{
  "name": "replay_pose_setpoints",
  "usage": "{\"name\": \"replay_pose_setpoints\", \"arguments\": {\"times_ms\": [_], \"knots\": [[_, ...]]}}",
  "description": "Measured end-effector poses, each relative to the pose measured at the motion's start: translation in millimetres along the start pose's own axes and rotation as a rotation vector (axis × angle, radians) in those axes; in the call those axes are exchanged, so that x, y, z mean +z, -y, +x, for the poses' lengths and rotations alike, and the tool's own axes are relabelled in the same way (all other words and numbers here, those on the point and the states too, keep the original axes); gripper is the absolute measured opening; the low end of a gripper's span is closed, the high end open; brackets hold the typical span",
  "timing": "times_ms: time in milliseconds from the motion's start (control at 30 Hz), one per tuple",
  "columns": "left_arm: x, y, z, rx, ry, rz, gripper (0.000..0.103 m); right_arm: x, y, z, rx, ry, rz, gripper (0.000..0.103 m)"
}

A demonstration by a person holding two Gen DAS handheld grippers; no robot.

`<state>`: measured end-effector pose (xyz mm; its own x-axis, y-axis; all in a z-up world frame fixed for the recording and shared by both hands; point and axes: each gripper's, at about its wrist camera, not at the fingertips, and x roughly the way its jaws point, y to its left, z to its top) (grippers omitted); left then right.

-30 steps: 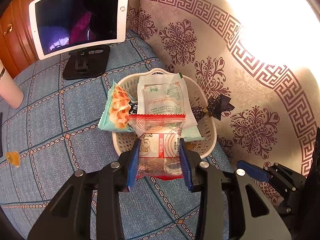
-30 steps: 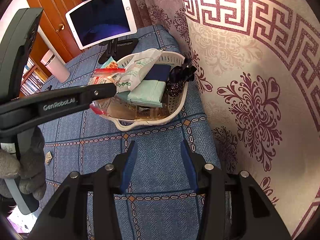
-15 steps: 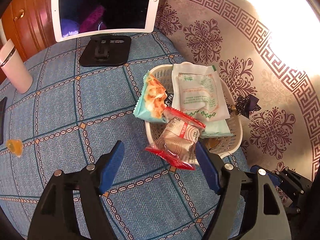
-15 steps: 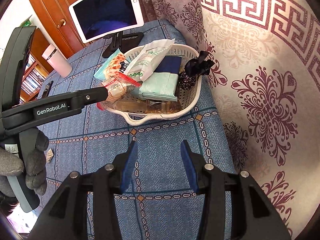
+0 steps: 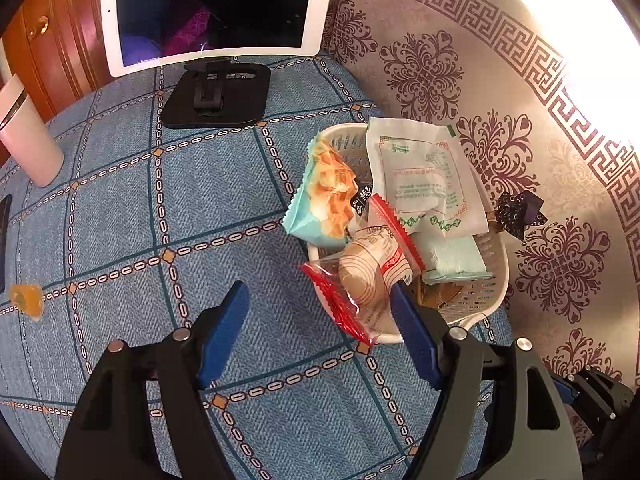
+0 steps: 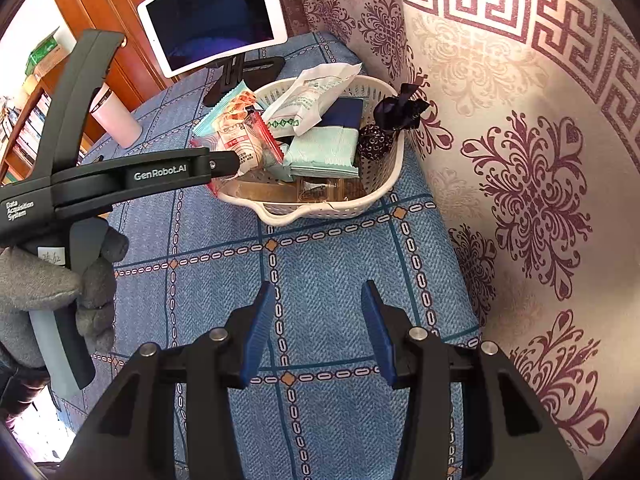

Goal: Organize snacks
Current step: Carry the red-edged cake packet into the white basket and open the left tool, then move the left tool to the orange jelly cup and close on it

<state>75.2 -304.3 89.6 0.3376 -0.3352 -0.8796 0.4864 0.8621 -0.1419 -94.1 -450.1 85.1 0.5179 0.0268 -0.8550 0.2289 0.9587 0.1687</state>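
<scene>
A white plastic basket (image 5: 494,280) on the blue checked cloth holds several snacks. Among them are a white pouch (image 5: 420,176), a teal waffle packet (image 5: 324,196), a mint packet (image 5: 452,256) and a dark purple wrapped sweet (image 5: 520,210). A clear, red-edged pastry packet (image 5: 366,272) lies tilted over the basket's near rim. My left gripper (image 5: 318,286) is open just in front of it; its right finger is beside the packet and not pressing it. My right gripper (image 6: 317,286) stands open over bare cloth, short of the basket (image 6: 280,212), with nothing between its fingers.
A tablet (image 5: 216,8) on a black stand (image 5: 216,96) is at the back. A pink tumbler (image 5: 28,136) and a small orange sweet (image 5: 28,300) sit on the left. A patterned curtain (image 5: 520,100) rises right behind the basket. A gloved hand (image 6: 48,288) holds the left gripper.
The left gripper opened and let go of the red-edged packet, which dropped onto the basket's near rim. The left gripper then drifted left. The right gripper stayed open.
</scene>
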Motion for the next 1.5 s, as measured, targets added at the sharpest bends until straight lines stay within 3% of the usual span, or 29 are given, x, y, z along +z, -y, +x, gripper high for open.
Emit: {"name": "replay_pose_setpoints", "arguments": {"times_ms": [233, 433, 767, 1067, 1333, 1500], "knots": [[-4.0, 0.0, -0.3, -0.01, -0.021, 0.005, 0.075, -3.4, -5.5, -1.0, -0.004, 0.003, 0.016, 0.045], [-15.5, -20.4, -18.9, -0.027, -0.011, -0.017, 0.075, -2.7, -36.7, 8.0, 0.037, -0.016, -0.036, 0.054], [-31.9, -103.8, -56.9, 0.046, 0.023, -0.154, 0.075, -9.5, -112.2, 33.1, 0.151, -0.101, -0.178, 0.055], [-70.7, -187.8, -85.2, 0.148, 0.029, -0.285, 0.075, -23.5, -180.7, 52.1, 0.249, -0.187, -0.318, 0.056], [-102.6, -251.1, -102.8, 0.228, 0.03, -0.393, 0.075, -37.5, -216.7, 58.0, 0.276, -0.224, -0.383, 0.056], [-104.6, -274.4, -97.6, 0.246, 0.027, -0.414, 0.075, -44.3, -221.8, 56.8, 0.258, -0.233, -0.39, 0.056]]}}
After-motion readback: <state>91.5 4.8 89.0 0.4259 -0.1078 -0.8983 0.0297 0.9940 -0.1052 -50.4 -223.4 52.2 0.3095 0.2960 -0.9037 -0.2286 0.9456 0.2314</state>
